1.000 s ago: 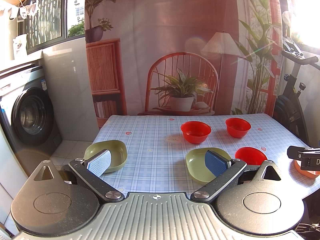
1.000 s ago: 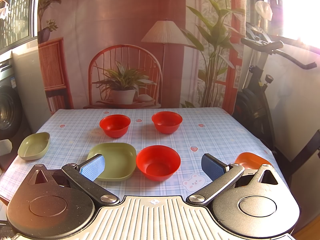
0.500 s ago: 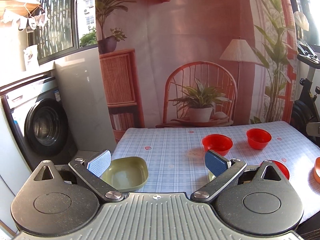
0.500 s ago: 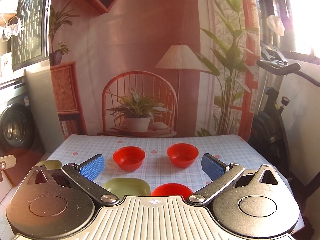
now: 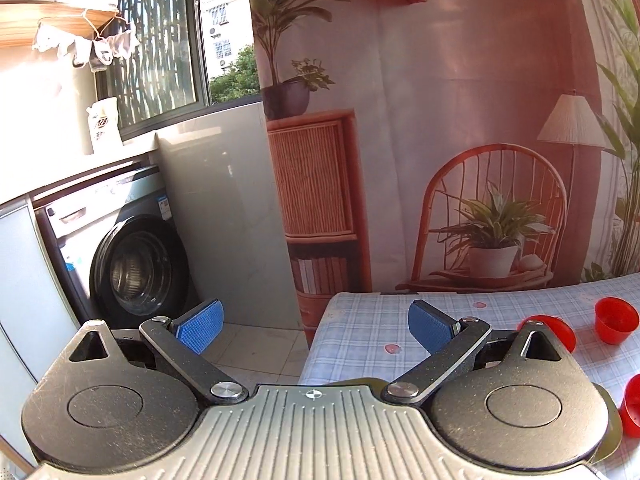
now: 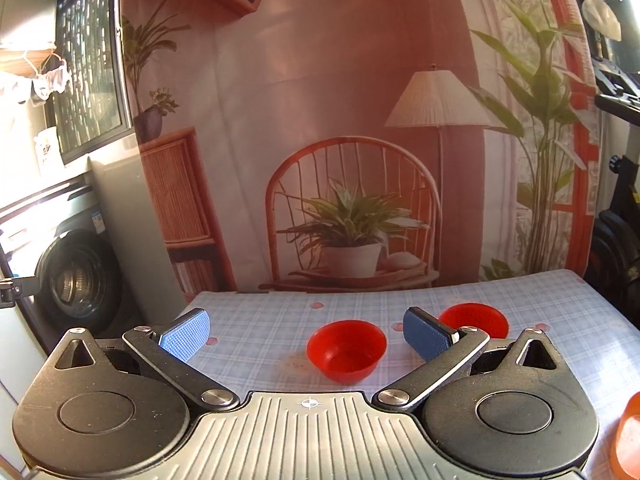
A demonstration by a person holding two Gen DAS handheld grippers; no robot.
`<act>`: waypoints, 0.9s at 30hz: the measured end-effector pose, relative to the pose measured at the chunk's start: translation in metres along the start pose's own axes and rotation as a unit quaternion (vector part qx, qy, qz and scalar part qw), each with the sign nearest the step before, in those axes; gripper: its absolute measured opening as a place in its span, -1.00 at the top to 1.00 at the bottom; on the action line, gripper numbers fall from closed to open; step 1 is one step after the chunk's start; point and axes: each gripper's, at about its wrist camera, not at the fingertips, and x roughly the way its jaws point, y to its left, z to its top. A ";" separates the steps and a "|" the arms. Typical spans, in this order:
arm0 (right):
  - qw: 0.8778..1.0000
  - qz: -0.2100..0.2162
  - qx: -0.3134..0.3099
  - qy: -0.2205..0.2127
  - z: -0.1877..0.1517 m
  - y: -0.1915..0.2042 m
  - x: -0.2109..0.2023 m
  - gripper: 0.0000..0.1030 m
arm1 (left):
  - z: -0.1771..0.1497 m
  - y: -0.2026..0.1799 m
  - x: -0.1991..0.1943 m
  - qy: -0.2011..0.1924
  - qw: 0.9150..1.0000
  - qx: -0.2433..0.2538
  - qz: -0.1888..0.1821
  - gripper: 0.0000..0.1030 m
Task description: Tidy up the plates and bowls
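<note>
Both grippers higher (green plates unseen).

I'm looking at a home here, a laundry or balcony corner by the look of it. Front-loading washing machine [image 5: 140,272] on the left, small laundry items [image 5: 86,46] hanging on a hanger above it by the barred window [image 5: 160,36]. On the right, a tabletop [image 6: 400,300] under a blue checked cloth with red bowls [image 6: 346,350]. Behind it hangs a printed backdrop [image 6: 352,120] of chair, lamp and plants. An exercise bike [image 6: 618,216] stands at the far right.
</note>
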 end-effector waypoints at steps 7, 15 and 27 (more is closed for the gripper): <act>0.997 0.016 -0.047 0.051 -0.010 0.051 0.074 -0.99 | -0.011 0.031 0.054 0.031 0.999 -0.024 0.014 -0.84; 0.987 0.070 -0.077 0.120 -0.038 0.108 0.154 -0.61 | -0.054 0.057 0.111 0.106 0.993 -0.050 -0.001 -0.64; 0.966 0.124 -0.128 0.186 -0.093 0.158 0.221 0.05 | -0.118 0.064 0.152 0.186 0.978 -0.079 -0.047 -0.39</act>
